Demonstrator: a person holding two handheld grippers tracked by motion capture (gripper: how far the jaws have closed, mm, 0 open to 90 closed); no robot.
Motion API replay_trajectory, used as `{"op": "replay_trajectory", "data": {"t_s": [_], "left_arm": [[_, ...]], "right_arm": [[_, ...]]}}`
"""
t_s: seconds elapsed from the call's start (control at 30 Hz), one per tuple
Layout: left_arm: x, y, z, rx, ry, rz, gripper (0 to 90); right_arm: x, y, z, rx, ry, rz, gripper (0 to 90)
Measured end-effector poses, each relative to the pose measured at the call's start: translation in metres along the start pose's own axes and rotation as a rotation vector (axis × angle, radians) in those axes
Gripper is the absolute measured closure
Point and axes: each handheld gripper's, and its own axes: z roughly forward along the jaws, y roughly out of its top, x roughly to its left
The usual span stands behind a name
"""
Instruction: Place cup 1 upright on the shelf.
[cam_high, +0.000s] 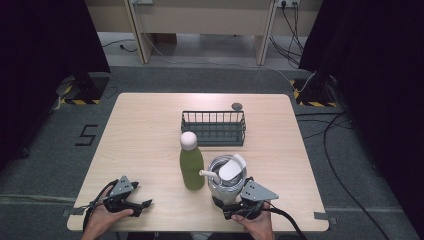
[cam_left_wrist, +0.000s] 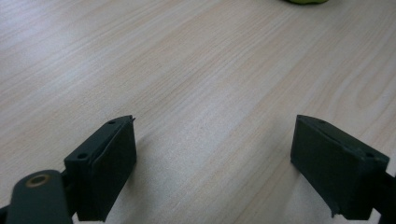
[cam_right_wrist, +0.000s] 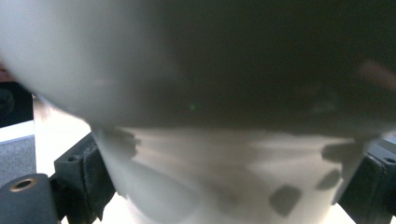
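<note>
Tumbler (cam_high: 226, 181): standing upright near the front edge of the table (cam_high: 145, 135), right of centre, just beside the green bottle (cam_high: 192, 167).
Tumbler looks: a pale grey-white cup narrowing toward its base, with a white flip lid (cam_high: 232, 169) and a short spout poking out to the left; what it is holding inside I cannot tell.
Right gripper (cam_high: 235, 206): sitting at the tumbler's base on the near side, with the base (cam_right_wrist: 224, 182) between its jaws; the jaws are standing about as wide as the cup, close at either side (whether the pads are actually pressing, I cannot tell).
Left gripper (cam_left_wrist: 215, 163): lying low over bare wood at the front left corner, well apart from the tumbler, its jaws standing spread with nothing between them.
Green bottle: standing upright with a round white cap (cam_high: 188, 140), crowding the tumbler's left side.
Wire basket (cam_high: 213, 128): dark, sitting behind the bottle and tumbler, looking empty.
Small disc (cam_high: 237, 106): dark and round, lying behind the basket near the far edge.
</note>
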Motion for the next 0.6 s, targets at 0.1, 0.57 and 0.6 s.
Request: {"op": "replay_trajectory", "data": {"t_s": [0.1, 0.57, 0.6], "left_arm": [[0.0000, 0.0000, 0.0000, -0.001, 0.000, -0.001, 13.5], [0.0000, 0.0001, 0.0000, 0.000, 0.000, -0.001, 13.5], [0.0000, 0.0001, 0.0000, 0.000, 0.000, -0.001, 13.5]], "right_arm": [[-0.0005, 0.0001, 0.0005, -0.008, 0.006, 0.000, 9.7], [-0.0016, 0.0040, 0.0037, -0.008, -0.019, -0.010, 10.8], [-0.0023, 0.0046, 0.0044, -0.009, -0.022, -0.016, 10.8]]}}
